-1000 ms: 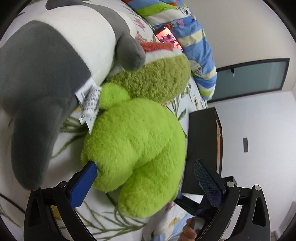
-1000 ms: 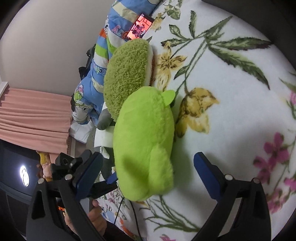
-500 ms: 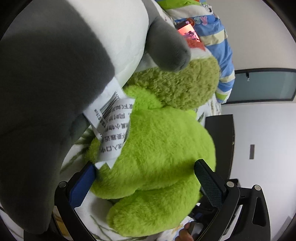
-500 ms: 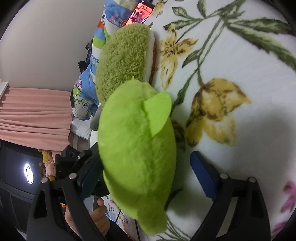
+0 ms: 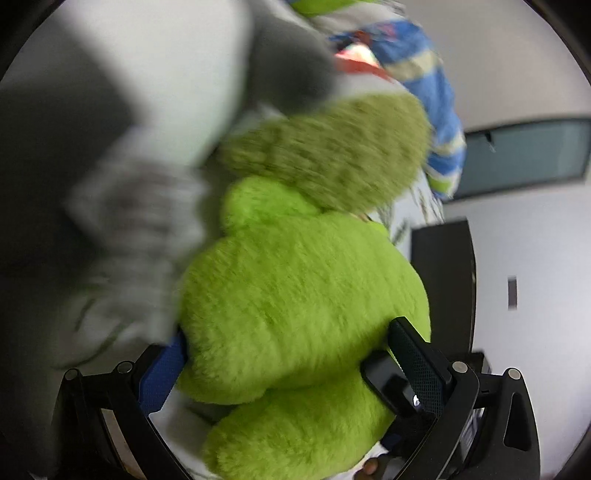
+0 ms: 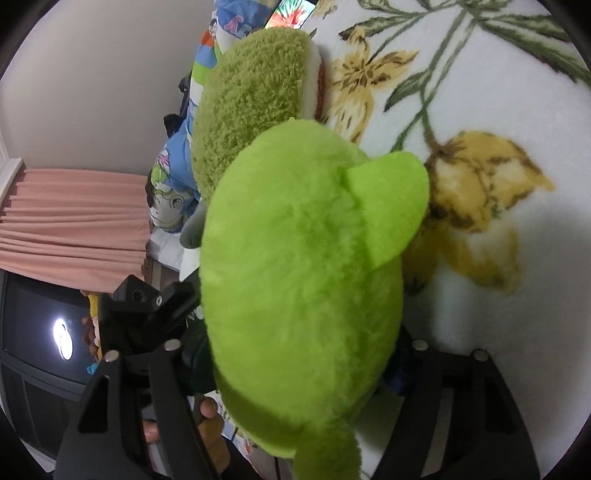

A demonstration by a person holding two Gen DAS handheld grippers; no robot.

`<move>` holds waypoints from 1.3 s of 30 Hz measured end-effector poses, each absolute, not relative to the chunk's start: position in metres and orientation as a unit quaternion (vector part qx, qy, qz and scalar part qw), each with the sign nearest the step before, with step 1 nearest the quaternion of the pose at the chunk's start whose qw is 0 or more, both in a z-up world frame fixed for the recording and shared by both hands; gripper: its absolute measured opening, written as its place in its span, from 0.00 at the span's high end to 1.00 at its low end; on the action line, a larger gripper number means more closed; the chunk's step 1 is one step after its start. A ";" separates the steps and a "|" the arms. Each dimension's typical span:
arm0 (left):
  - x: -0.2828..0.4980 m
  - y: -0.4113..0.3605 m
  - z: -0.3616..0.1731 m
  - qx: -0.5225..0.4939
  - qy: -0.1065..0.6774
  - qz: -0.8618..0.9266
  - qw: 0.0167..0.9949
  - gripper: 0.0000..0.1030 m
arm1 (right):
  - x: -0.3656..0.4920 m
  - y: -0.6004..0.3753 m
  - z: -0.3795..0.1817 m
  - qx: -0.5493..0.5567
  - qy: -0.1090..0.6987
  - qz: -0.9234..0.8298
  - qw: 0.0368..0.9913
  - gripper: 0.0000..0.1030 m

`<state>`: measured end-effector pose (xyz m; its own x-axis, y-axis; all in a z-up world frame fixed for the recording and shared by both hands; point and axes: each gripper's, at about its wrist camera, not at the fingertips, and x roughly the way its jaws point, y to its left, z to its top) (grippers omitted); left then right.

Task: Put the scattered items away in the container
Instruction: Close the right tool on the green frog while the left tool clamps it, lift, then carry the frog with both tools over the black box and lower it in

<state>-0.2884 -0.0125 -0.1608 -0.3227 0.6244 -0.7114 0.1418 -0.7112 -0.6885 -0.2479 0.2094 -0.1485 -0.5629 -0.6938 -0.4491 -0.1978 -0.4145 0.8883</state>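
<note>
Bright green plush toy (image 5: 303, 317): in the left wrist view, it lay on the bed among other plush toys, squeezed between the left gripper (image 5: 291, 354) pads. Right wrist view: the right gripper (image 6: 295, 354) was closing on the same toy (image 6: 303, 258) over the floral blanket (image 6: 498, 110). Risk: soft pile could compress and slip on lifting.

Plush toys: three. One bright green (image 5: 303, 314), one olive green (image 5: 332, 155), one grey-and-white (image 5: 110, 110).
Tongs: two. Left (image 5: 288, 365), right (image 6: 295, 354).
Floral blanket (image 6: 498, 92): one.
Striped cloth (image 5: 432, 85): one.
Phone (image 6: 291, 13): one.
Pink curtain (image 6: 70, 218): one.
</note>
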 end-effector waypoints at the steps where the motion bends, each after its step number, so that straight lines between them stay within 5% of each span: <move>1: -0.286 -0.008 -0.158 -0.555 -0.335 0.743 0.170 0.01 | -0.245 0.211 -0.146 0.432 -0.512 -0.723 0.170 0.37; 39: -0.236 0.189 -0.002 -0.468 -0.180 0.779 0.376 0.01 | -0.086 0.350 -0.022 0.234 -0.516 -0.822 0.064 0.37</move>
